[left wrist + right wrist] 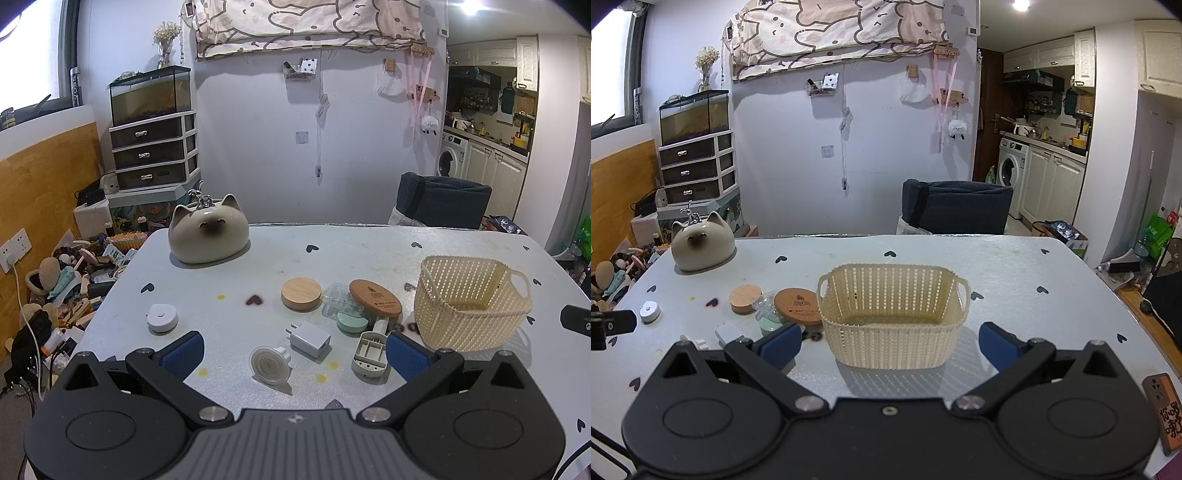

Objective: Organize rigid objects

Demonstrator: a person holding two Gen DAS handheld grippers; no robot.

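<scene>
A cream woven basket [469,306] [894,317] stands empty on the table. Left of it lie small items: a light wooden lid [301,293] [745,298], a dark wooden lid [375,297] [798,305], a clear plastic box [340,302], a green case [352,322], a white charger [310,338], a round white suction piece [269,365], a grey plastic holder [369,354] and a white tape measure [162,317] [650,311]. My left gripper [293,354] is open over the charger and suction piece. My right gripper [890,343] is open in front of the basket.
A ceramic cat-shaped pot [208,234] [701,242] sits at the table's far left. A dark chair [441,201] [956,206] stands behind the table. Clutter covers the floor at the left [66,288]. A wooden tag [1165,410] lies at the near right.
</scene>
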